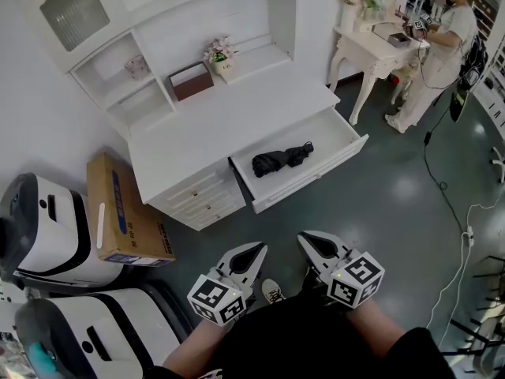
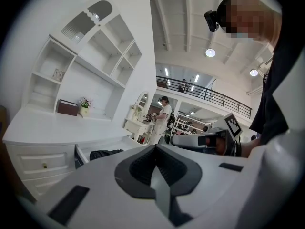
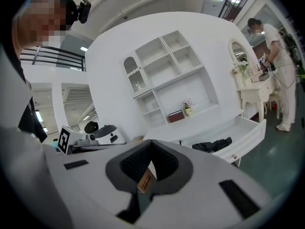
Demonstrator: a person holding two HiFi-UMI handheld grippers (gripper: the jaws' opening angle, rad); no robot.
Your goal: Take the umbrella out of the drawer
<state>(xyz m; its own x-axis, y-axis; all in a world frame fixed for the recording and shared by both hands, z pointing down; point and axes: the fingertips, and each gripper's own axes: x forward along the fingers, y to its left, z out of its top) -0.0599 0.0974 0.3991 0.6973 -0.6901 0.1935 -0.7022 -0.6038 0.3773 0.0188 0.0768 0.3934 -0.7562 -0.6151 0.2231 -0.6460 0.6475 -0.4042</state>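
Facing a tall white wooden bench with a shelved hutch (image 1: 229, 125). Looking at its long white drawer (image 1: 347, 144), which is standing pulled well out from the bench's right front. Noting a brown cardboard box (image 1: 126, 212) sitting on the floor off the bench's left front corner.

Holding the left gripper (image 1: 262, 247) and the right gripper (image 1: 301, 236) side by side, well short of the bench's front and well apart from the drawer, both pointing toward it. Showing both pairs of fingers clenched together, tips meeting, grasping nothing.

Finding the black folded fabric umbrella (image 1: 282, 159) lying loose in the drawer, toward the end nearer the bench's middle. Its long axis is running along the drawer's length, parallel to the bench's front edge and crosswise to the way the fingers are pointing.

Judging the umbrella to be lying straight ahead, roughly between the two grippers' lines, with the right one perhaps a shade nearer. Expecting the next move to call for:
- releasing the fingers first
- reaching forward and down over the drawer's front wall
- closing across the bundle's narrow width rather than along it
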